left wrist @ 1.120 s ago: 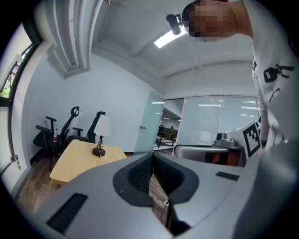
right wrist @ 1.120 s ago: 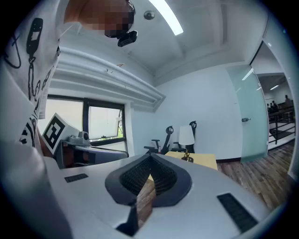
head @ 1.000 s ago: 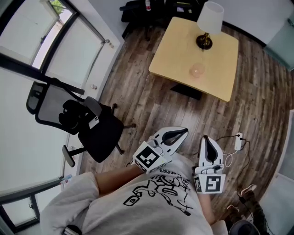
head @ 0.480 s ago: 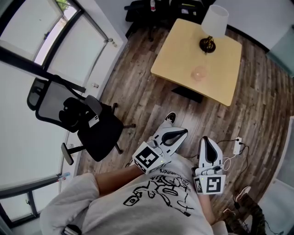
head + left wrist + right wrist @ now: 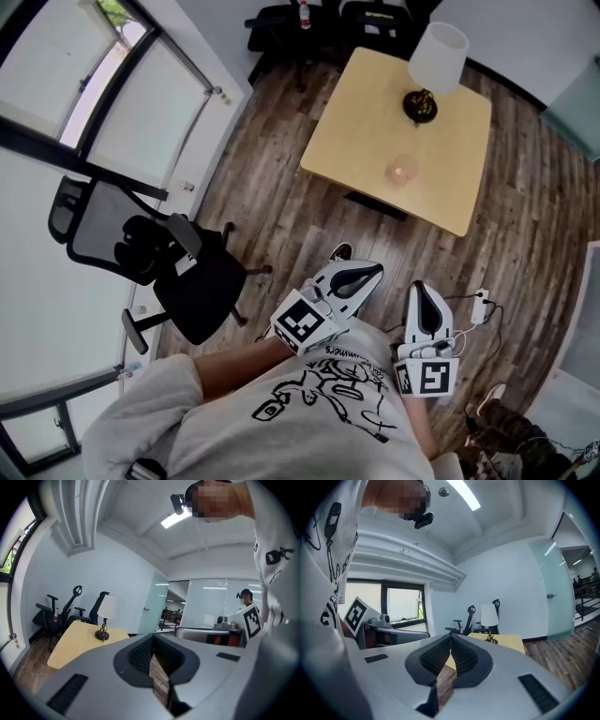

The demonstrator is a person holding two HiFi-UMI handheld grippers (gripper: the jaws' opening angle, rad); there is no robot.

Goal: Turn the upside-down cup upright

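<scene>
I have both tools shut and empty. The left gripper (image 5: 373, 271) and the right gripper (image 5: 420, 286) each have their jaws pressed together, and both are held out level in front of me, well short of the surface (image 5: 347, 122).

The cup (image 5: 401, 171) stands on that surface, between the lamp (image 5: 437, 54) and the edge nearest me, apart from the lamp's base. It is small, pale pink and see-through. From up here it is too small for me to tell which end is up, so I go by the task on that.

I judge it to be glass or thin hard plastic: light and stiff, with smooth walls that could slip between the pads, and liable to crack if it is knocked over or dropped. I would take it across the side wall at about mid-height, firmly but without crushing it, so that a roll of the wrist brings the mouth up.

As for room, the wood to the left of the cup is bare and gives plenty of space to turn the cup and set it down. The lamp behind it is the thing to keep clear of, since a wide swing could catch its shade. The near edge is close enough that I would place the cup further inboard. On the floor (image 5: 281, 206), an office chair (image 5: 187, 281) stands well off to my left and a plug and cable (image 5: 481, 305) lie to my right.
</scene>
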